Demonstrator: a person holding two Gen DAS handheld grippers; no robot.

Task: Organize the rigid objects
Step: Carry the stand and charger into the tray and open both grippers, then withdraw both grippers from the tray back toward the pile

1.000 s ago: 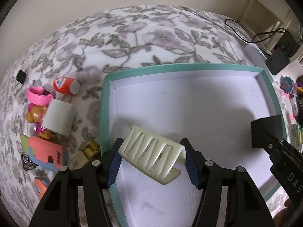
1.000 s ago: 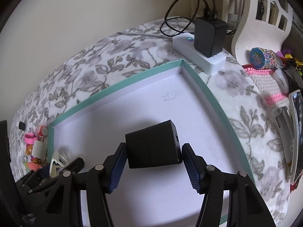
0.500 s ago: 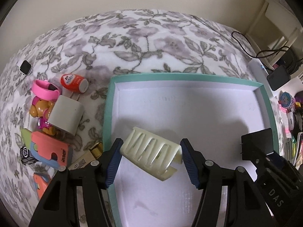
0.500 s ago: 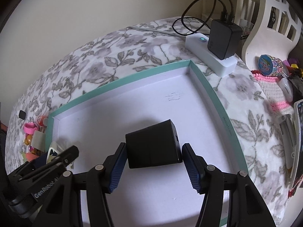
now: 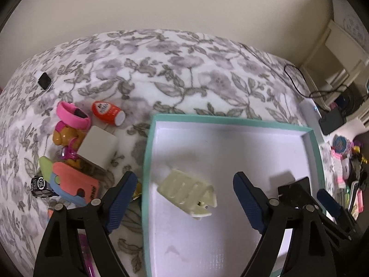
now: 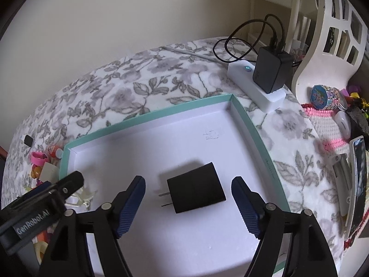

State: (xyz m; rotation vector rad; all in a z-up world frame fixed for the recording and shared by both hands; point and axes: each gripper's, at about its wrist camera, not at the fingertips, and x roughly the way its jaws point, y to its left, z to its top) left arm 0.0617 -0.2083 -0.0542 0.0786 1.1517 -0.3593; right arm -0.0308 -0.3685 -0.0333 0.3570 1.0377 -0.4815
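- Clip (image 5: 188,190), cream plastic with slotted ribs along its back, lies on the white floor of the tray (image 5: 147,161), between the fingers of the left tool (image 5: 184,202) and touching neither.
- Left tool stands wide open and holds nothing; its left finger is outside the tray's teal wall, its right finger over the tray floor.
- Charger (image 6: 196,188), a matte black block with two metal prongs pointing left, lies flat on the tray (image 6: 253,124) floor between the fingers of the right tool (image 6: 188,204).
- Right tool is also spread wide and empty, clear of the charger on both sides.
- From the right wrist view the clip is mostly hidden behind the left tool's black body; only a pale edge shows.
- Toys (image 5: 69,138) heaped left of the left tool on the flowered bedspread (image 5: 184,69) overlap, so several are hard to tell apart.
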